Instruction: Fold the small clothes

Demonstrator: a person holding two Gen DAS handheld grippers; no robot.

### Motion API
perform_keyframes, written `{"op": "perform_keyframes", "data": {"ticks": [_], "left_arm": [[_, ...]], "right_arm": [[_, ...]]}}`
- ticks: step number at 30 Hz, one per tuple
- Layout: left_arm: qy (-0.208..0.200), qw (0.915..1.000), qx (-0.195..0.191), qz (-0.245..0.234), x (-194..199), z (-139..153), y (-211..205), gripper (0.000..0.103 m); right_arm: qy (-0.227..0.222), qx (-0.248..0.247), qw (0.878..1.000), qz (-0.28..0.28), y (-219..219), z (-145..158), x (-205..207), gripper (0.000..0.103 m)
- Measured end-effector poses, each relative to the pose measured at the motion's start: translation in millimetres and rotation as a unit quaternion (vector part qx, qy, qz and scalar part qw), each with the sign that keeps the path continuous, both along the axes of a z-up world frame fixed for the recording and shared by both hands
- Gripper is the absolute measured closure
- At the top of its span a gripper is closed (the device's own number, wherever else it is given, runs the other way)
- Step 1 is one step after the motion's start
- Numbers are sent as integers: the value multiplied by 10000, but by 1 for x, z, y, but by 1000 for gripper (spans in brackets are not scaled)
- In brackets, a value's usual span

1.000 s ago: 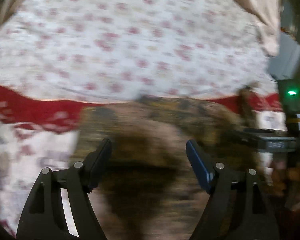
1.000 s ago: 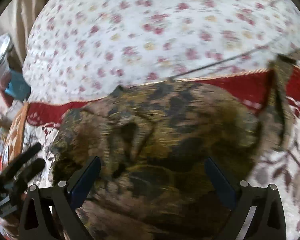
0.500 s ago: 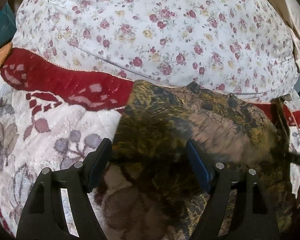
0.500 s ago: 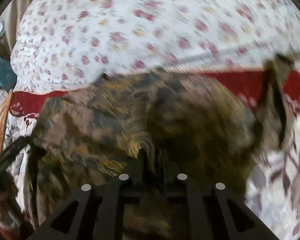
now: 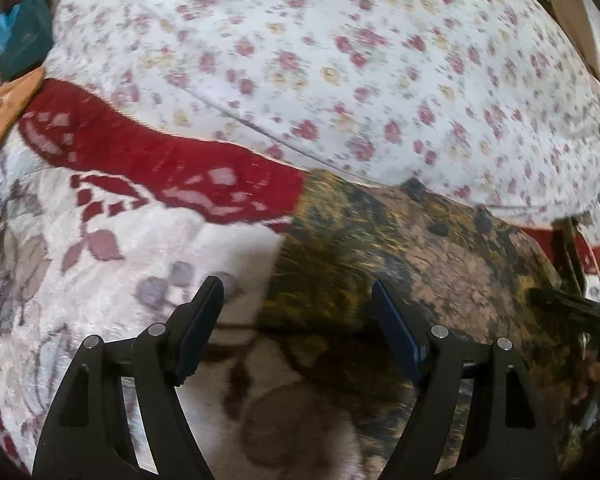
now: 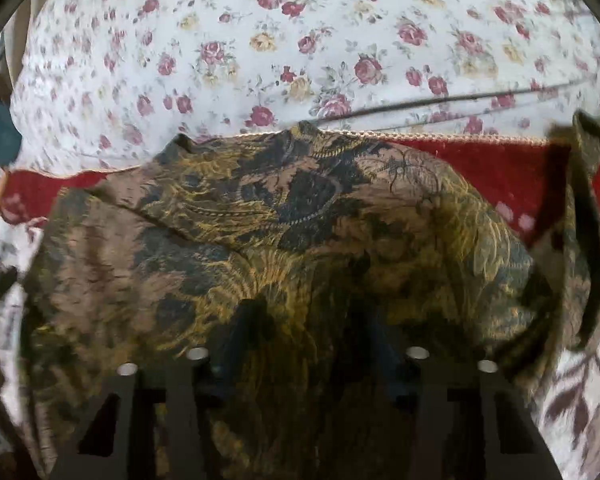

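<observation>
A small brown, gold and black patterned garment (image 6: 284,236) lies spread on a bed blanket; it also shows in the left wrist view (image 5: 428,264). A strap of it (image 6: 588,216) sticks out at the right. My left gripper (image 5: 298,316) is open and empty, hovering over the garment's left edge. My right gripper (image 6: 308,324) sits low over the garment's near part with its jaws partly apart; the fingers are dark against the cloth, and I cannot tell whether they pinch any.
The blanket (image 5: 100,264) is white with grey flowers and a red band (image 5: 148,152). A white quilt with red roses (image 6: 300,40) lies beyond it. An orange cloth (image 5: 4,100) and a teal object (image 5: 16,36) are at the far left.
The right gripper, open a second ago, shut over the garment half a second ago and its jaws now stand wider apart. The left gripper has shifted left, so the garment sits more to its right.
</observation>
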State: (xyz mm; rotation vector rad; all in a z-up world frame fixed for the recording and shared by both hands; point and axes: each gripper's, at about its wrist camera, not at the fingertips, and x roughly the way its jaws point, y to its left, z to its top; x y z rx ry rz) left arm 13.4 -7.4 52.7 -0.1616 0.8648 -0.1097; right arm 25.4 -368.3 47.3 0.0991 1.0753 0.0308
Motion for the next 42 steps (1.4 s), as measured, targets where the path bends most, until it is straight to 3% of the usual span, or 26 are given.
{"op": "perform_keyframes", "data": {"ticks": [1,5,9,14,18,21,22,24,25,26,29,33,36,39,42], "left_arm": [[-13,10000,-40,72,0,1,5,26],[14,9995,-291,92,2,3,13,26],[80,9995,-191,-239,-1,1,1,26],[207,9973,-14,-710,-1,-5,-17,26],[388,9953,169,-866,-1,-12,-24,26],[539,9926,33,-1085,-2,-13,-25,26],[596,9910,-38,-1200,-3,-14,-27,26],[700,9873,-70,-1426,-4,-16,-32,26],[725,9857,36,-1524,-6,-17,-36,26],[746,9837,250,-1618,-8,-19,-40,26],[720,9815,685,-1634,-12,-23,-42,26],[833,9853,507,-1401,-6,-28,-25,26],[917,9864,386,-1311,-5,-31,-12,26],[959,9860,354,-1317,-8,-30,-4,26],[943,9865,182,-1330,-13,-25,8,26]], "right_arm": [[-136,24,9998,121,0,11,-2,96],[-778,-366,9960,233,-7,60,-5,96],[-989,-677,9925,-227,-35,82,5,96],[-664,-852,9903,-871,-69,58,31,96],[118,-845,9916,-973,-75,23,46,96],[-219,-671,9912,-1121,-66,42,33,91],[-353,-518,9931,-992,-54,51,29,87],[-424,-41,9986,-326,-19,62,29,59],[-392,231,9989,131,5,64,31,35],[-376,461,9968,532,26,65,33,28],[-131,1021,9803,1687,99,56,37,29],[105,1233,9605,2494,160,41,25,28],[358,1480,9509,2694,174,28,14,28],[717,2328,9330,2648,177,11,6,28],[771,2422,9386,2334,187,-7,10,28]]}}
